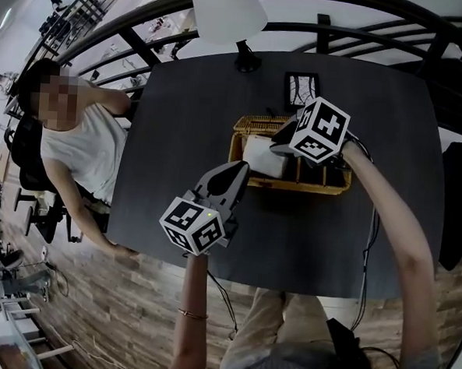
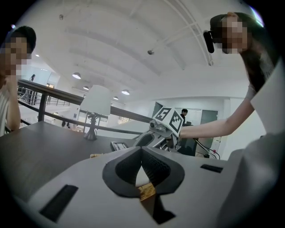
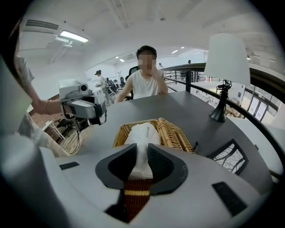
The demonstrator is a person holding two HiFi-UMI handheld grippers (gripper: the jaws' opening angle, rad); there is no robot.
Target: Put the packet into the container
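Nearest, low in the head view, the left gripper (image 1: 240,169) hovers over the dark table (image 1: 180,122) just beside the basket (image 1: 324,189). Its ribbed black pads meet at the tips with nothing between them. It looks parked there, out of the way but ready to steady the basket if needed.

Beyond it, the right gripper (image 3: 141,150) has its jaws closed partway on the near end of the packet (image 3: 143,132). The pads press the packet's sides, and the far end lies down in the basket. Holding it by one end seems meant to let the packet slide in lengthwise, since the basket is long and narrow.

The packet is white, soft and pillowy, with a smooth, slightly crinkled wrapper. The basket is rectangular and woven from tan wicker, with a thick braided rim. The table is matte, dark and rounded at the corners. A white-shaded lamp (image 1: 226,12) stands at the table's far edge.
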